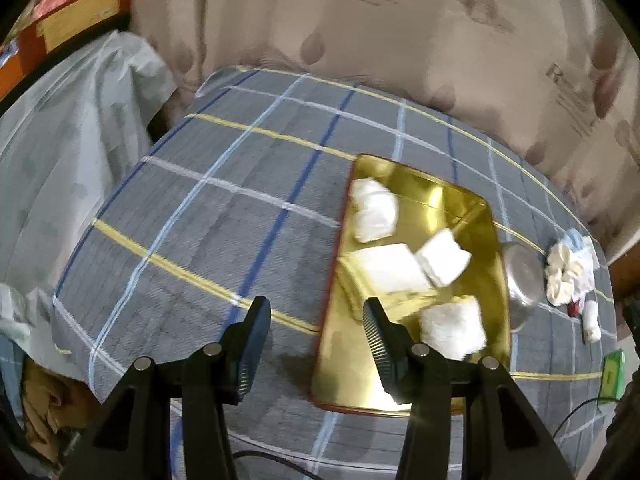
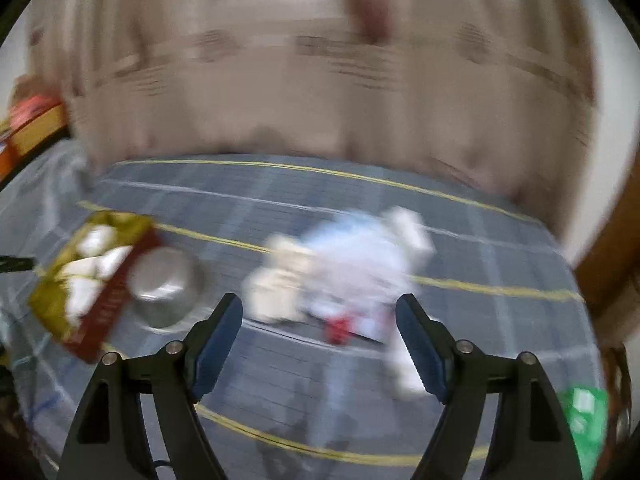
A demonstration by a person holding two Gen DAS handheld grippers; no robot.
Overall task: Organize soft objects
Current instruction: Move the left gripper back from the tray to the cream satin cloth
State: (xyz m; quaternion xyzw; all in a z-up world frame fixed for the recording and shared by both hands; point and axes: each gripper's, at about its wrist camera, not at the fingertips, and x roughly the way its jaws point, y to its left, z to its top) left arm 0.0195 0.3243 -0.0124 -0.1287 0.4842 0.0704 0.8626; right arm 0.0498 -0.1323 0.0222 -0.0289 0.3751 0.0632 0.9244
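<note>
While apart, both tongs (image 1: 314,320) empty

White folded cloths (image 1: 400,248) in gold tray (image 1: 476,208); loose pile (image 1: 568,272) beside

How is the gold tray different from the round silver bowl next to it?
The gold tray is rectangular, shallow and has red outer walls; the silver bowl is round and plain metal. The tray holds several white folded cloths; no cloth shows in the bowl. Both are shiny and sit on the checked cloth.
</note>
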